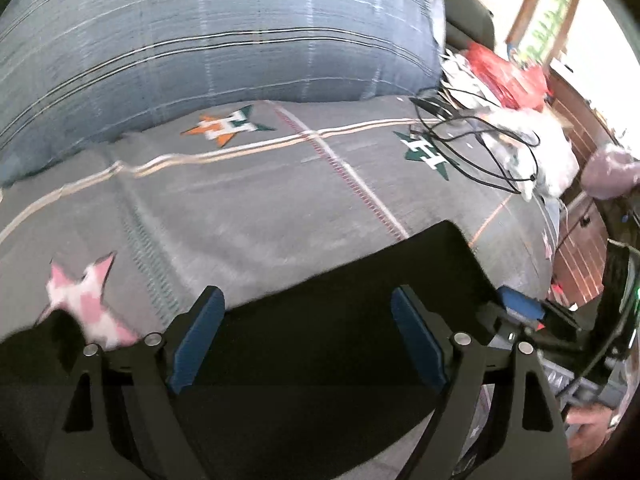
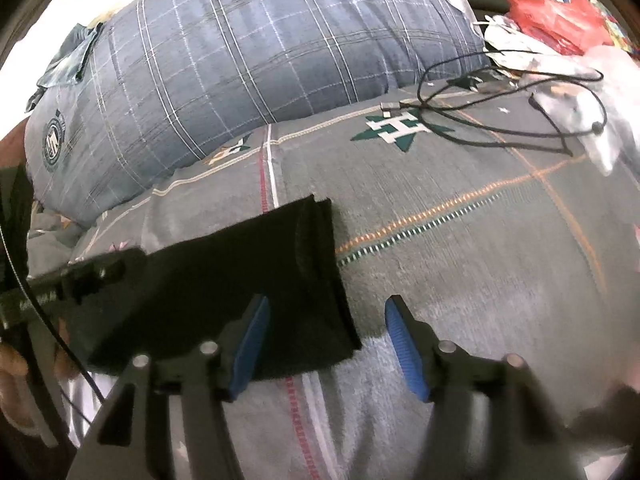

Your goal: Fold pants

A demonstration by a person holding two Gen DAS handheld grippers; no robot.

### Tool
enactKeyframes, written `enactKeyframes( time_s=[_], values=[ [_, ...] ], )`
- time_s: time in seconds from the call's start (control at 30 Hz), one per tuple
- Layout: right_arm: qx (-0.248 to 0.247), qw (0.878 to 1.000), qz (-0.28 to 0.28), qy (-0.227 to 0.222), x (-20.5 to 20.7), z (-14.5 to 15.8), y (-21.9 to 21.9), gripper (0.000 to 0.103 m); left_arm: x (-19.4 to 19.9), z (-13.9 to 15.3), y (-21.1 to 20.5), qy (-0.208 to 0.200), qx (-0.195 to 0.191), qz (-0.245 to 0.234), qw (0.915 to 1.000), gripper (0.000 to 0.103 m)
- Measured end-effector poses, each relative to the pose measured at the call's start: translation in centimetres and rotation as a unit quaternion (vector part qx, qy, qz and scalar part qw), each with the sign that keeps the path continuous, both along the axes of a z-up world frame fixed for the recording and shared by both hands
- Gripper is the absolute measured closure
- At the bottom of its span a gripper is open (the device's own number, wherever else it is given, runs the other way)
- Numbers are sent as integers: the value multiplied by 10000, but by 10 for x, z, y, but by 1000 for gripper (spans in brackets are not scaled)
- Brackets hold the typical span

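The black pants lie flat on the gray bed cover. They already look folded into a dark block. The fold layers show at the far right corner.

In the left wrist view, the left gripper hangs over the pants. Its two blue pads are wide apart, and nothing is pinched between them. The black cloth fills the gap under them and reaches to the far right, where its corner lies on the bed cover.

In the right wrist view, the right gripper is open too, with nothing held. Its left blue pad is over the right edge of the pants. Its right pad is over bare cover. So the pants lie to the left of this gripper, and only their right edge is under it.

The block seems to run long from left to right across the bed, but the picture bends and blurs, so I am not sure.

The left gripper is nearer the middle of the pants. The right gripper is nearer the right edge. I think the next grab would start from that right edge.

The big checked pillow sits at the far side, and a black cord lies far right, well apart from the pants.
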State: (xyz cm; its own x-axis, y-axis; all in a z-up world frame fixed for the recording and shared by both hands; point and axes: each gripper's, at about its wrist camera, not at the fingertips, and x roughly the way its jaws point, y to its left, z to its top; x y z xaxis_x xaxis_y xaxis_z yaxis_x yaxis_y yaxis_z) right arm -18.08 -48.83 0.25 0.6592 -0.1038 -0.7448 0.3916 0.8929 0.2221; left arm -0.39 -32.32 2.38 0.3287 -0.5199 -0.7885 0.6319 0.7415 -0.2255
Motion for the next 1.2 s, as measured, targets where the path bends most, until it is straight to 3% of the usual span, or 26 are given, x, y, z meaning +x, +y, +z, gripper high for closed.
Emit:
enactKeyframes(
  time_s=[0.2, 0.57, 1.2],
  values=[
    [132, 9998, 76, 87, 0, -5, 2, 40, 4, 2, -43, -219, 281, -694, 9970, 17],
    [186, 9998, 90, 25, 3, -10, 2, 34, 17, -16, -105, 62, 535, -1809, 9820, 17],
    [199, 9997, 87, -91, 5, -9, 0, 32, 14, -22, -130, 35, 572, -2180, 9743, 17]
  ],
)
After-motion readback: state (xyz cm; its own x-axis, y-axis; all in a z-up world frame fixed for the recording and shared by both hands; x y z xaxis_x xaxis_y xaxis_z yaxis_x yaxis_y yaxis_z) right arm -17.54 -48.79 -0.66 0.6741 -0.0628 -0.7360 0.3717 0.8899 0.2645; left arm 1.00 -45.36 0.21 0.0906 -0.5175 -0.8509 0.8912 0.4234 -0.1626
